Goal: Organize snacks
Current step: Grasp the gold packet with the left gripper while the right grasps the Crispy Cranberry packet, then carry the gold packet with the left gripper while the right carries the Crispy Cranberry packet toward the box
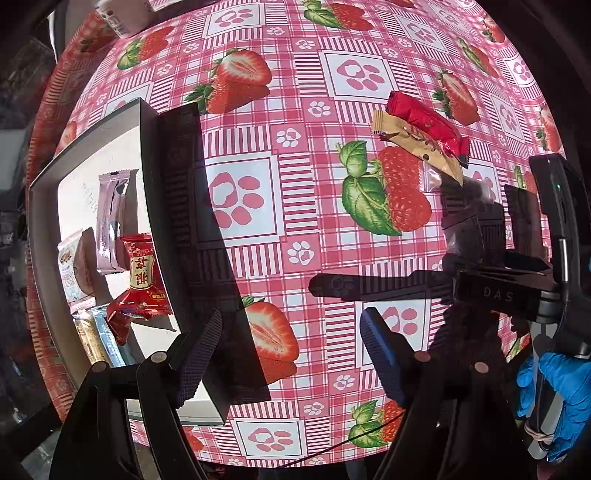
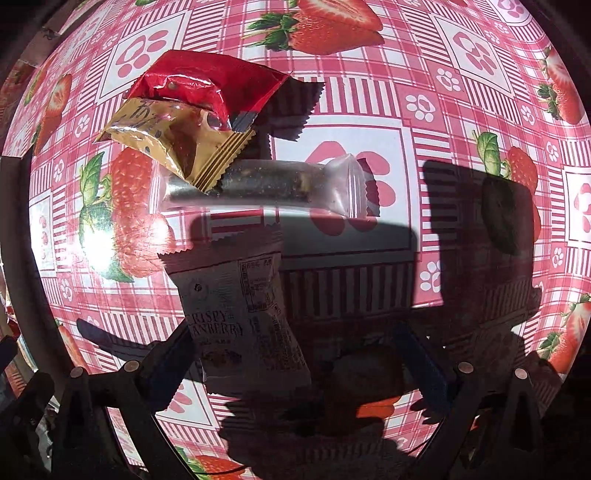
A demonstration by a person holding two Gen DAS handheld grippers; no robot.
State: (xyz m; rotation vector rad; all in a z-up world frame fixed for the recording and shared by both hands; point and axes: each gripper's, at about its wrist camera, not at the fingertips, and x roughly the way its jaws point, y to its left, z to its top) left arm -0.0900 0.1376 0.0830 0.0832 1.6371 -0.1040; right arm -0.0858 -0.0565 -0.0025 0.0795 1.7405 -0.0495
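Observation:
In the right wrist view my right gripper point(image 2: 295, 354) is open over a white "Crispy Cranberry" snack pack point(image 2: 243, 314) that lies between its fingers on the table. Beyond it lie a clear-wrapped dark bar point(image 2: 266, 184), a tan pack point(image 2: 177, 140) and a red pack point(image 2: 207, 85), overlapping. In the left wrist view my left gripper point(image 1: 291, 354) is open and empty beside a grey box point(image 1: 44, 221). The box holds a red sweet pack point(image 1: 142, 280), a silver pack point(image 1: 112, 218) and other snacks. The red pack point(image 1: 428, 120) and tan pack point(image 1: 417, 144) lie far right.
The table carries a pink strawberry-print cloth point(image 1: 295, 110). My right gripper's body point(image 1: 524, 280) and a blue-gloved hand point(image 1: 561, 384) fill the right of the left wrist view. A white object point(image 1: 114, 18) stands at the table's far left edge.

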